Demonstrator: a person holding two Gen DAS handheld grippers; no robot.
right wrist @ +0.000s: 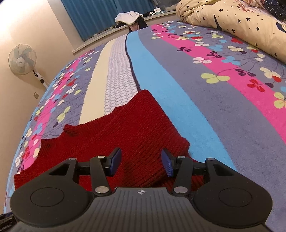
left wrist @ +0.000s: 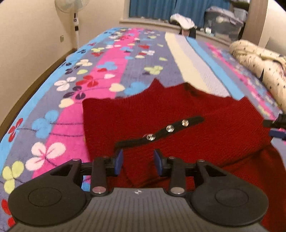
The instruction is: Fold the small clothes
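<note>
At the far left of the left wrist view a white standing fan [left wrist: 72,7] is against the wall, beside the bed. The bed is covered by a blanket [left wrist: 114,58] with blue, grey and pink stripes and many clover flowers.

On this blanket lies the red knitted garment [left wrist: 178,114], spread flat, with its notched edge toward the far side of the bed. On top of it is a black strap [left wrist: 159,132] with three shiny snap buttons, lying at a slant. The left gripper [left wrist: 138,163] is low over the near part of the garment. Its blue pads [left wrist: 118,163] stand apart with red knit visible between them; they do not seem to press on the cloth, though the picture is a little blurred there. At the right edge, a small part of the right gripper [left wrist: 276,127] shows beside the garment's corner.

In the right wrist view, the right gripper [right wrist: 141,163] is also partly open above the same garment [right wrist: 125,128], near its right edge, and it holds nothing. To the right the blanket [right wrist: 205,110] is bare, and at the far right a cream duvet with dark stars [right wrist: 232,19] is bunched on the bed.
</note>
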